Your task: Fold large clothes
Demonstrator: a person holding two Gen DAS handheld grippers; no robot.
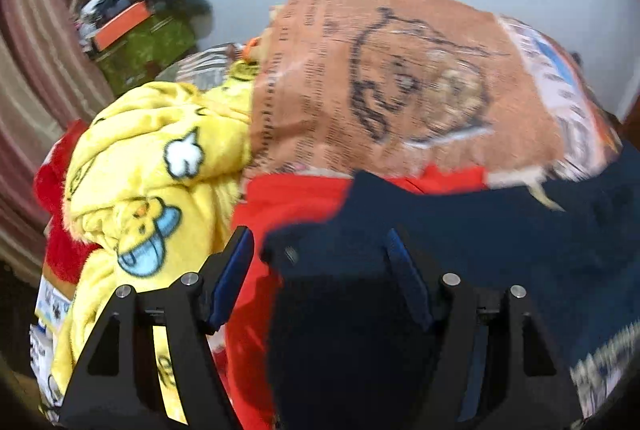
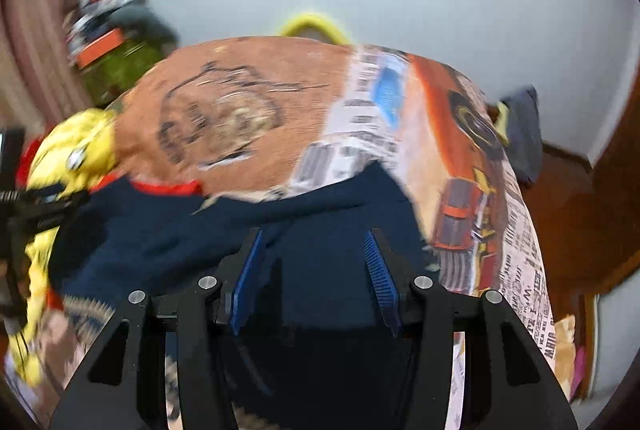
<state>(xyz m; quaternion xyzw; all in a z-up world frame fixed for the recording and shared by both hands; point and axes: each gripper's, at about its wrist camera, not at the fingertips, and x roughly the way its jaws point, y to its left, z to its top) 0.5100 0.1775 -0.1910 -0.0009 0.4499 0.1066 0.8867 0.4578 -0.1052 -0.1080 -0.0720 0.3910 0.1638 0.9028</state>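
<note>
A navy garment (image 1: pixel 500 230) lies bunched on the near part of a bed with an orange-brown printed cover (image 1: pixel 400 69). My left gripper (image 1: pixel 320 262) holds a thick bunch of it. The navy cloth fills most of the gap, and a strip of red cloth (image 1: pixel 288 197) shows beside the left pad. In the right wrist view the navy garment (image 2: pixel 160 242) spreads leftward, with a red edge (image 2: pixel 164 186) at its far side. My right gripper (image 2: pixel 316 254) is shut on a navy fold that reaches from pad to pad. Both views are motion-blurred.
A crumpled yellow cartoon blanket (image 1: pixel 160 169) lies on the bed's left side. Behind it stands a green box (image 1: pixel 144 41) piled with clutter, beside a striped curtain (image 1: pixel 32 69). A dark cloth (image 2: pixel 520 133) hangs off the bed's far right corner, above wooden flooring (image 2: pixel 580 209). A black sprung part (image 2: pixel 28 205) shows at the left edge.
</note>
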